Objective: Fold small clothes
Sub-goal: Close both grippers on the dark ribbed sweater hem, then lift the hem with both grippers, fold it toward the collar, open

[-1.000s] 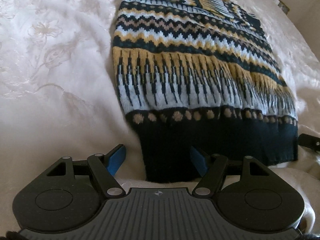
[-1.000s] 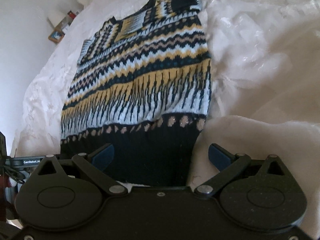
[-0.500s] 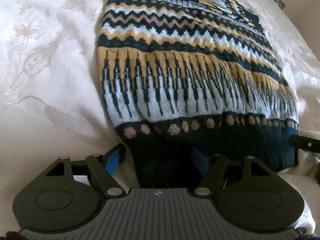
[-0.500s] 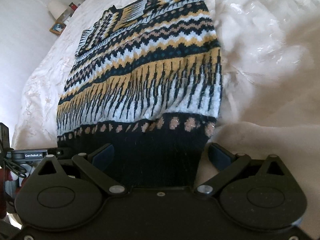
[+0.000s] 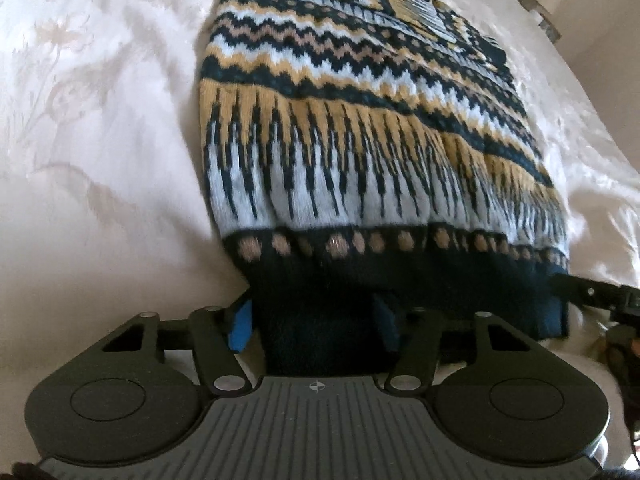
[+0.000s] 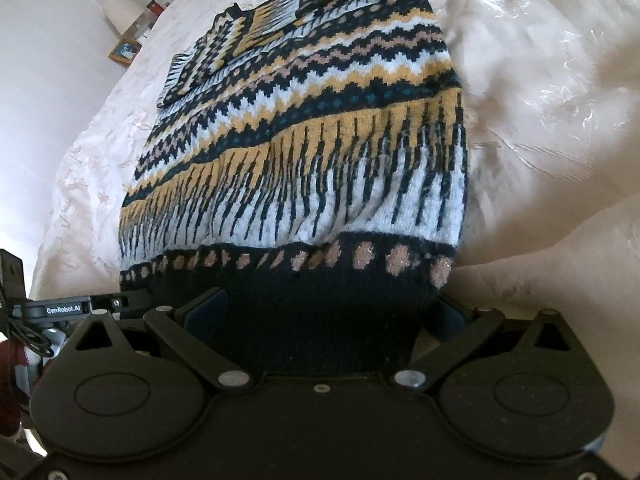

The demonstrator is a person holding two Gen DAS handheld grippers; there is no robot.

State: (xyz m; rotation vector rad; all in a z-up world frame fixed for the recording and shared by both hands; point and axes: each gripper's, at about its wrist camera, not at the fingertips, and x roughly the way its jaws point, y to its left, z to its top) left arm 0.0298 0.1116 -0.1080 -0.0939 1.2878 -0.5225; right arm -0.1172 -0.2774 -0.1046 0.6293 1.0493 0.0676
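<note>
A small knitted sweater (image 5: 360, 152) with navy, mustard, white and tan bands lies flat on the bed, its navy hem nearest me; it also shows in the right wrist view (image 6: 312, 168). My left gripper (image 5: 316, 320) is open, its blue pads on either side of the hem's left corner (image 5: 320, 320). My right gripper (image 6: 332, 312) is open, its jaws straddling the hem's right corner (image 6: 328, 320). The hem fabric sits between the fingers of both. The right gripper's arm shows at the right edge of the left wrist view (image 5: 592, 292).
A cream embroidered bedspread (image 5: 100, 120) covers the bed, with raised folds to the right of the sweater (image 6: 540, 120). A white lamp (image 6: 124, 8) and a small framed picture (image 6: 124, 51) stand beyond the bed's far left edge.
Both grippers have moved forward onto the sweater's hem, so the navy band now lies between the fingers. The jaws remain apart.
</note>
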